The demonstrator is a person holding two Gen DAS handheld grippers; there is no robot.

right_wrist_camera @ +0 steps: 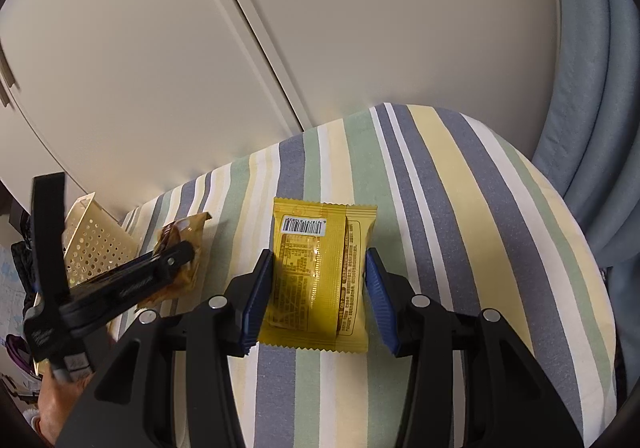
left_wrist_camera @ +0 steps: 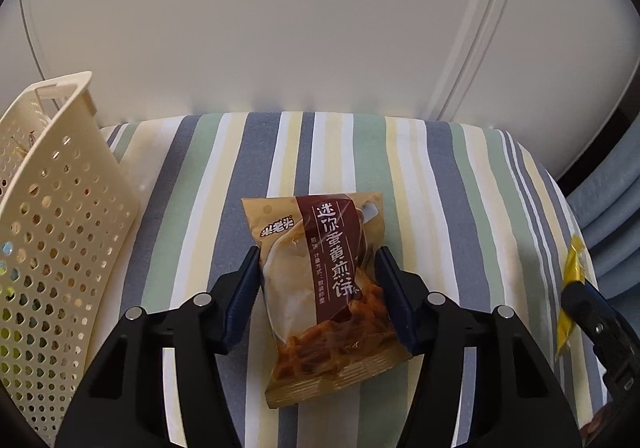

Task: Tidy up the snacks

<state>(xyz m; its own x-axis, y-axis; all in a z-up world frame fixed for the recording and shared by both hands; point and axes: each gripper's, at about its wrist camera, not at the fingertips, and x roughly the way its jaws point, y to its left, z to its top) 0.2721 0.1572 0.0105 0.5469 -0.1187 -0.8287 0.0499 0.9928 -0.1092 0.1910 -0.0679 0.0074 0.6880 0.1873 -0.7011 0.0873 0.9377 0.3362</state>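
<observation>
Both claws open, left (left_wrist_camera: 316,268) straddling the brown pack (left_wrist_camera: 320,288) and right (right_wrist_camera: 318,272) the yellow pack (right_wrist_camera: 320,280), flat on the striped cloth (left_wrist_camera: 460,208) near the basket (left_wrist_camera: 60,208); probably light, crinkly, slick and crushable, so best pinched gently across the middle.

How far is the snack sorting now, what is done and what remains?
Little looks done: the basket contents are unclear through its holes. In hand: the open left gripper straddles the brown packet, and the open right gripper straddles the yellow packet. Both packets lie on the striped cloth. Left: close, lift, place both.
</observation>
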